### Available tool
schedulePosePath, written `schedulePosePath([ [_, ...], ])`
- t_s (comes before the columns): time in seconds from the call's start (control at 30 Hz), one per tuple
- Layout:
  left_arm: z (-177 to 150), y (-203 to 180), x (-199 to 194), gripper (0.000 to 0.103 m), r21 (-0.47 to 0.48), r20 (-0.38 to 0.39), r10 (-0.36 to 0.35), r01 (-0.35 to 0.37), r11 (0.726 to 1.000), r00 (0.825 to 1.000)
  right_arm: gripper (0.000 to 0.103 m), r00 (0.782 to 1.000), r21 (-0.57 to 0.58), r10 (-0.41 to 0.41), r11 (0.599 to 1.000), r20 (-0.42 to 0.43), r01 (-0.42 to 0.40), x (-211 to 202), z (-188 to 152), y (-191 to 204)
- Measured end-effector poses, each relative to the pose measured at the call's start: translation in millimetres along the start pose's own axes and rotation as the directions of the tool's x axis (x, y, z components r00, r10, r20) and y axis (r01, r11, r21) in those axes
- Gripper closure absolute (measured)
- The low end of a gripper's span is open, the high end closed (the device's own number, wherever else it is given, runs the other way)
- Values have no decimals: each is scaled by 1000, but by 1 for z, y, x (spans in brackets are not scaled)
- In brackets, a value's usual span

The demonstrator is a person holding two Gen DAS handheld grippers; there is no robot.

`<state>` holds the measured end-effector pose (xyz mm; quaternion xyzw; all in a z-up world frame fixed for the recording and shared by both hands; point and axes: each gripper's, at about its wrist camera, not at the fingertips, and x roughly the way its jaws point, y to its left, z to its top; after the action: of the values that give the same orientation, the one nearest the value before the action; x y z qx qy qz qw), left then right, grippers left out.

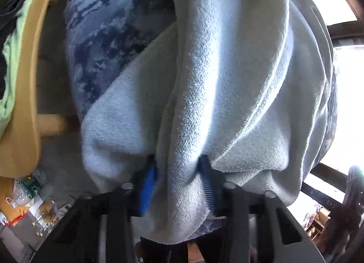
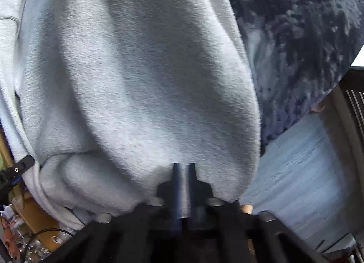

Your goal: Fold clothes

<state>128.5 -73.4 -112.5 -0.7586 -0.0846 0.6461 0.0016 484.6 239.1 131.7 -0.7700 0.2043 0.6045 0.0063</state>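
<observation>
Left wrist view first: we see the left gripper [image 1: 179, 185] clamped on a thick bunched fold of the garment [image 1: 216, 81], its blue pads [image 1: 147, 185] pressing the pale fleecy cloth from both sides. The garment hangs and fills most of the frame — light grey fleece on the inside, a dark blue mottled pattern [image 1: 102, 35] on the outer face toward the upper left. To the left stands a curved wooden chair frame [image 1: 25, 81] with a light green cloth [image 1: 11, 58] draped on it, and low at the left edge we can make out a plastic bottle [image 1: 29, 185] among small clutter.

From the right wrist view, the right gripper [image 2: 184, 185] has its jaws drawn nearly together, pinching a thin edge of the same garment [image 2: 136, 81] between the dark pads. The grey fleece spreads across the left and centre, the mottled blue side [image 2: 307, 35] lies to the upper right, and a pale grey floor [image 2: 307, 172] shows at the lower right.
</observation>
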Motion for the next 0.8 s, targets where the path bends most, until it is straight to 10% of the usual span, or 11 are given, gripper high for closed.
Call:
schedulePosePath([
  [0.37, 16, 43, -60, 83, -40, 93, 235, -232, 972, 968, 101, 999, 111, -3, 994, 42, -1, -27, -12, -30],
  [0.47, 29, 46, -67, 83, -42, 128, 292, -289, 956, 948, 88, 1000, 62, -7, 998, -2, 7, -23, -19, -34],
  [0.53, 35, 42, -69, 83, -31, 142, 300, -299, 954, 943, 60, 1000, 61, 9, 998, -3, -9, -19, -30, -33],
  [0.67, 43, 32, -65, 83, -3, 171, 367, -372, 928, 914, 53, 1000, 94, 11, 996, 12, -12, -4, -21, -27],
  [0.8, 55, 43, -62, 81, -66, 133, 346, -340, 938, 929, 52, 1000, 131, -22, 991, 1, 22, 7, -19, -40],
])
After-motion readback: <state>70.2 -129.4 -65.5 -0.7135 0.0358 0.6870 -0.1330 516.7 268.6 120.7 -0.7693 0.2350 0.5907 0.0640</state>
